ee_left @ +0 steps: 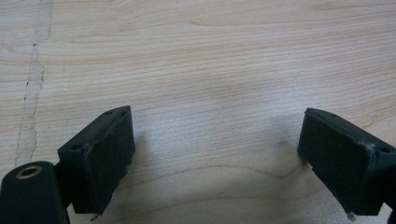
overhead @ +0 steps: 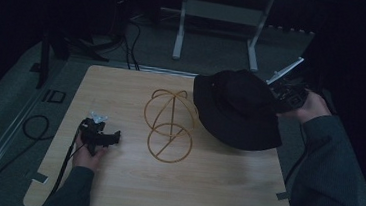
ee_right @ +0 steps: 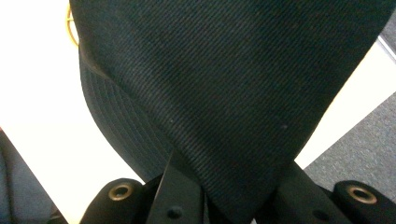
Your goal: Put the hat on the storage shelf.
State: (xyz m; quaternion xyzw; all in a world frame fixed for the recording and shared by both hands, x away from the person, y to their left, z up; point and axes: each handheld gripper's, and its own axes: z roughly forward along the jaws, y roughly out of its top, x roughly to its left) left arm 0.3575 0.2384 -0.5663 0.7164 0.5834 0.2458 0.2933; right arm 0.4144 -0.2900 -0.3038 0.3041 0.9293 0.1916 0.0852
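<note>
Desk [overhead: 128, 188]: light wood top with rounded corners. The near half and the left side are bare wood, leaving wide room around the left claw [overhead: 109, 137]. The right rear quarter is crowded.

Count: one hat [overhead: 238, 108], one wire stand [overhead: 169, 124], two claws, two hands.

Hat: black, soft twill with a wide stitched brim. It sits at the right rear of the desk, tilted, its brim overhanging the right edge and its left rim just beside the stand. In the right gripper view the fabric [ee_right: 224, 93] fills the frame and runs down between the jaws.

Right claw [overhead: 286, 95]: held off the right edge of the desk by the right hand [overhead: 313, 107], clamped on the hat at its right side.

Stand: thin golden wire, one ring base flat on the desk near the centre, with arched hoops rising from a central stem. It stands free, with bare desk on its near and left sides.

Left claw: low over the left part of the desk, well apart from the stand, held by the left hand [overhead: 86, 156]. In the left gripper view its jaws stand wide apart with bare wood grain [ee_left: 210, 93] between them. A black cable [overhead: 68, 158] trails back along the forearm.

Beyond the far edge: grey floor [overhead: 216, 45] and a white frame [overhead: 218, 16].
</note>
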